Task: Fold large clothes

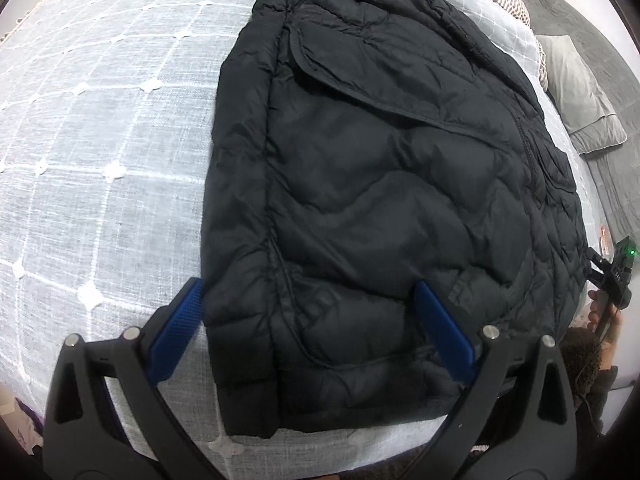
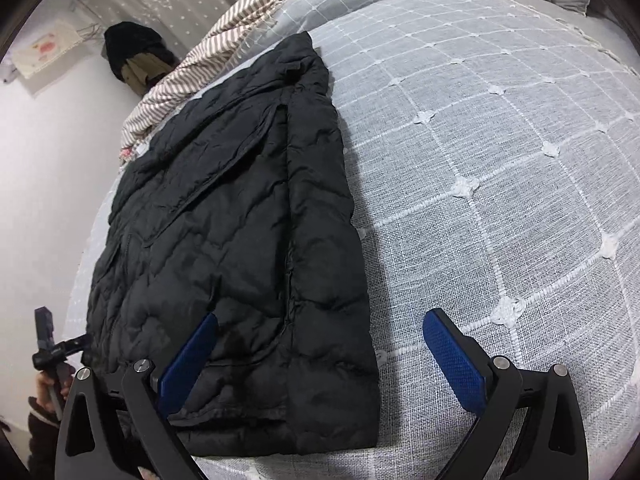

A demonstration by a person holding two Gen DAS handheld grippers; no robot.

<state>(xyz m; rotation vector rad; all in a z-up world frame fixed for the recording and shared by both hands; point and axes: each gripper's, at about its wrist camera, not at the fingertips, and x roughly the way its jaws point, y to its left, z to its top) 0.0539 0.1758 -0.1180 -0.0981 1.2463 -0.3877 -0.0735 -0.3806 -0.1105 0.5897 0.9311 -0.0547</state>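
A black quilted puffer jacket point(image 1: 380, 184) lies flat on the bed, with its sleeves folded in over the body. It also shows in the right wrist view point(image 2: 240, 240). My left gripper point(image 1: 308, 300) is open, hovering over the jacket's near left hem corner; its blue fingers point(image 1: 180, 328) straddle that corner. My right gripper point(image 2: 320, 332) is open, straddling the jacket's near right hem corner, with one blue finger point(image 2: 452, 356) over the bedspread. The other gripper shows at the far right of the left wrist view point(image 1: 612, 276) and at the far left of the right wrist view point(image 2: 48, 344).
A pale grey bedspread with a white grid pattern point(image 1: 100, 140) covers the bed point(image 2: 500, 160). A striped blanket point(image 2: 224, 44) is bunched at the far end. A grey pillow point(image 1: 576, 80) and grey quilt lie to the right. A white wall point(image 2: 52, 160) borders the bed.
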